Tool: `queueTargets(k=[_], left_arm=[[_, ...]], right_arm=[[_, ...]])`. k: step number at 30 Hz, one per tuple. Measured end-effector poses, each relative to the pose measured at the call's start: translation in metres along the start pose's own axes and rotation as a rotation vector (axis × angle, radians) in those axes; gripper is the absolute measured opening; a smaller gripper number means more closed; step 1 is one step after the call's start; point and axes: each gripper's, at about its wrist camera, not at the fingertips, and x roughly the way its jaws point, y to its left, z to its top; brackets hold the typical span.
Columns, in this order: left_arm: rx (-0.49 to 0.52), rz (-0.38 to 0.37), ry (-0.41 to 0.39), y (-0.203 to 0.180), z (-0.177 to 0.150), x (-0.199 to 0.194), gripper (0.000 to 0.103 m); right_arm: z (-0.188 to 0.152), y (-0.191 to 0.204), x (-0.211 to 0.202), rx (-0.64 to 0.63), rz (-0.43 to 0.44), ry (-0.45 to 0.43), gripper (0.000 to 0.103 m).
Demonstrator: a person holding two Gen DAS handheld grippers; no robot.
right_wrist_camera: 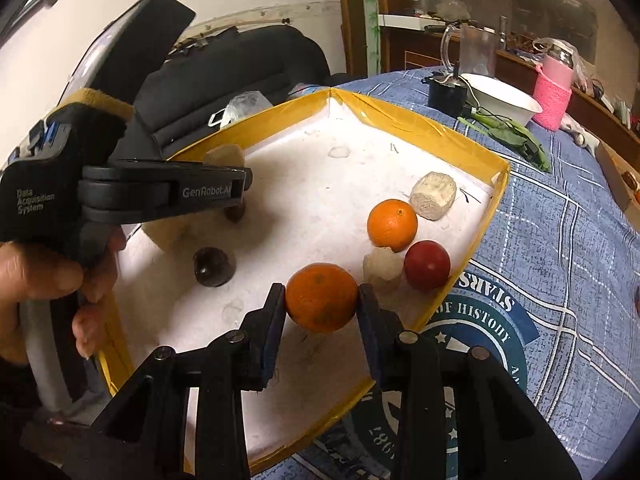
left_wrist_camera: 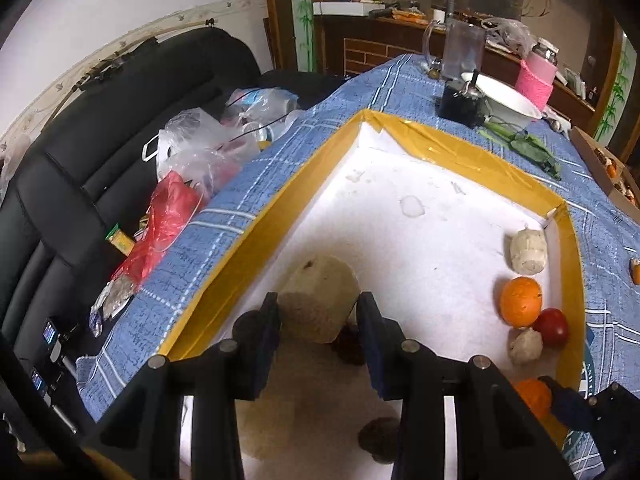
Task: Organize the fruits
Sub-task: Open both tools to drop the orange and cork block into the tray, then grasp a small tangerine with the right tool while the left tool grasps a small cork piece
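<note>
Oranges are gathering along the tray's (right_wrist_camera: 460, 142) right edge, so the right gripper (right_wrist_camera: 320, 300) pinches an orange (right_wrist_camera: 321, 297) near that edge's front end, while the left gripper (left_wrist_camera: 318, 312) clamps a pale chunk (left_wrist_camera: 320, 300) by the left wall.

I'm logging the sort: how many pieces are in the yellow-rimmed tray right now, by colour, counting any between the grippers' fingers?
orange fruits: 2
red fruit: 1
pale beige chunks: 3
dark brown pieces: 2
Total: 8
</note>
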Motion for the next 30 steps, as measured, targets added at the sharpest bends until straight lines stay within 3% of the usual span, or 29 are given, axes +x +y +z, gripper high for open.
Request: queueTargets(k=[2, 5, 6, 12, 14, 18, 25, 30], left_arm=[[-0.002, -0.006, -0.002, 0.003, -0.002, -0.004, 0.043], [0.009, 0.013, -0.003, 0.006, -0.006, -0.012, 0.074], [0.009, 0.014, -0.003, 0.007, -0.008, -0.014, 0.077], [-0.014, 0.018, 0.02, 0.02, -0.016, -0.018, 0.077], [-0.044, 0.004, 0.009, 0.025, -0.016, -0.023, 0.077], [-0.086, -0.015, -0.052, 0.019, -0.014, -0.039, 0.082], [0.076, -0.116, -0.147, -0.067, -0.014, -0.062, 0.084], [0.205, -0.196, -0.149, -0.147, -0.013, -0.06, 0.085]], right_arm=[[0.0, -0.001, -0.001, 0.007, 0.006, -0.001, 0.043], [0.002, 0.004, -0.001, -0.013, 0.004, 0.009, 0.054], [0.002, 0.005, -0.002, -0.015, -0.003, 0.007, 0.057], [0.0, -0.009, -0.022, 0.053, 0.02, -0.043, 0.065], [-0.002, -0.019, -0.034, 0.078, 0.01, -0.072, 0.077], [-0.013, -0.066, -0.065, 0.199, -0.023, -0.124, 0.084], [-0.058, -0.183, -0.097, 0.424, -0.212, -0.139, 0.088], [-0.088, -0.27, -0.118, 0.597, -0.356, -0.16, 0.085]])
